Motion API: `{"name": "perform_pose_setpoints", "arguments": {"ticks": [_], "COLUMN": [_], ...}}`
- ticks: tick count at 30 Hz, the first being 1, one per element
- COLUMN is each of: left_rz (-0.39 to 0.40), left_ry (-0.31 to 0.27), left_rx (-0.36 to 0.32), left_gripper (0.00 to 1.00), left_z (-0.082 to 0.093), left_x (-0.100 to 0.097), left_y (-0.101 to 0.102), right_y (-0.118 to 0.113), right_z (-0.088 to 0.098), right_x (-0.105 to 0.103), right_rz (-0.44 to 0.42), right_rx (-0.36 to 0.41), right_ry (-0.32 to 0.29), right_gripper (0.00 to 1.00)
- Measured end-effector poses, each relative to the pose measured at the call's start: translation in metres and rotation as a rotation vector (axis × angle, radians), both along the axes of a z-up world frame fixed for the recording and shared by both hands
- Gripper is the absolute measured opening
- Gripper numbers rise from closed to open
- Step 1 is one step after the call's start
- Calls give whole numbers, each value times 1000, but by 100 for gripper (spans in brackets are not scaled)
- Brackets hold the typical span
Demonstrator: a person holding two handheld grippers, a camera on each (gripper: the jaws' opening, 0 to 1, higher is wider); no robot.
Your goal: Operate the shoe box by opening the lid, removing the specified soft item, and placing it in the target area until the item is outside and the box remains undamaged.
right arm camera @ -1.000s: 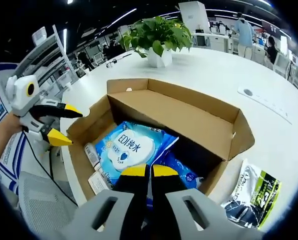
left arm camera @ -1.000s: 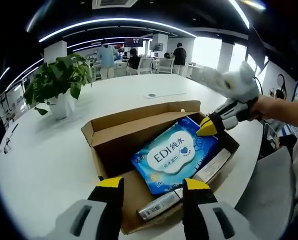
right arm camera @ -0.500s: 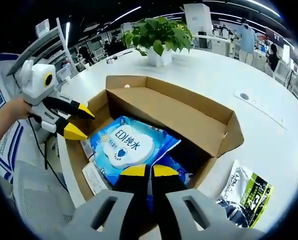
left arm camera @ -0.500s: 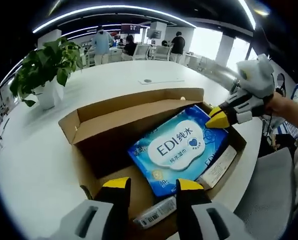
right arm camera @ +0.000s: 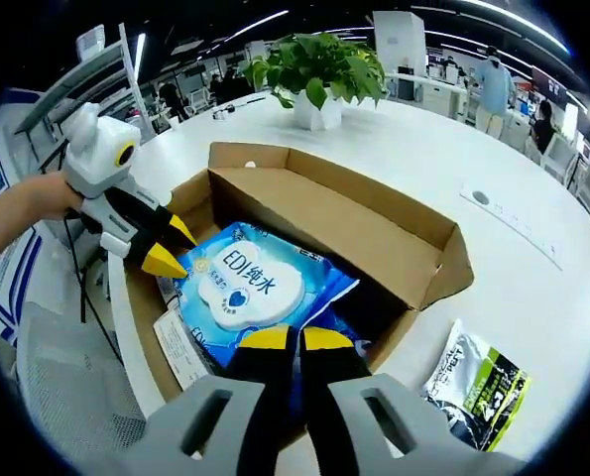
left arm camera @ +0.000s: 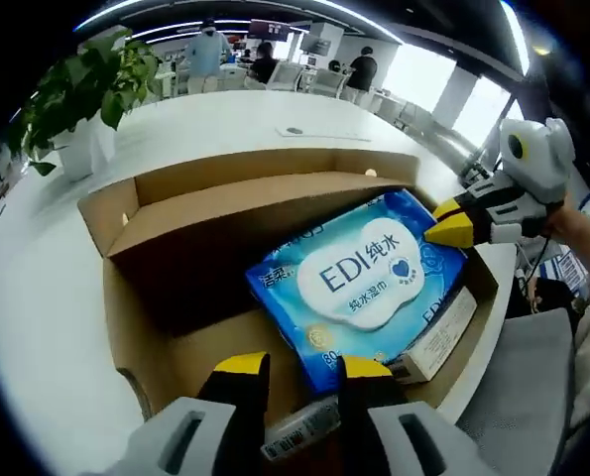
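Observation:
An open cardboard shoe box (left arm camera: 215, 213) (right arm camera: 354, 233) lies on the white table, its lid folded back. Inside it rests a blue soft pack of wet wipes (left arm camera: 359, 278) (right arm camera: 245, 283) with a white label, tilted. My right gripper (right arm camera: 295, 340) is shut on the pack's near corner; in the left gripper view it comes in from the right (left arm camera: 451, 223) at the pack's edge. My left gripper (left arm camera: 302, 369) hangs over the box's near end, jaws apart by a narrow gap, nothing held. In the right gripper view its yellow tips (right arm camera: 171, 250) sit close to the pack's left edge.
A small white carton (left arm camera: 435, 337) and a silvery tube (left arm camera: 295, 436) lie in the box beside the pack. A green-and-black packet (right arm camera: 478, 382) lies on the table by the box. A potted plant (right arm camera: 314, 69) stands behind. A grey chair (left arm camera: 528, 397) is at the table edge.
My left gripper has come closer over the box and toward the pack, and its jaws have narrowed. The right gripper stays shut on the pack's corner.

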State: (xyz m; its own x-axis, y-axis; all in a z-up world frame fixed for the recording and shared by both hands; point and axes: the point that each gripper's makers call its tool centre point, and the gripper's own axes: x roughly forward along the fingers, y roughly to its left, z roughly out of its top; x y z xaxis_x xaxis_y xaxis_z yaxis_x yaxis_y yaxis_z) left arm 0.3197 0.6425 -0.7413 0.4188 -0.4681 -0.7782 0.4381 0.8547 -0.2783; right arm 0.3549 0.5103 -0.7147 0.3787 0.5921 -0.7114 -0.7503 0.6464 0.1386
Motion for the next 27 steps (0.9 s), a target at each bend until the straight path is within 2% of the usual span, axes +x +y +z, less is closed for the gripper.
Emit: {"name": "perform_pose_setpoints", "arguments": {"ticks": [6,10,18,27], "left_rz": [56,71,97,112], "left_ry": [69,76,60,45], "left_rx": [-102,-103,-91,-99], "left_gripper": [17,16,5,2], "left_z": [-3,-5,-4,1], "left_x": [-1,0,3,4], "left_y": [-10,-11,-12,-11], "right_y": [0,0,-1,-2], "right_z": [-1,-1,-1,1], "right_x": [0,0,-1,-1], "right_rz": [-4,-10,-38,-88], "right_rx": [6,11,36,90], "right_ry": [0,0,6,41], "right_gripper": [0,0,0,0]}}
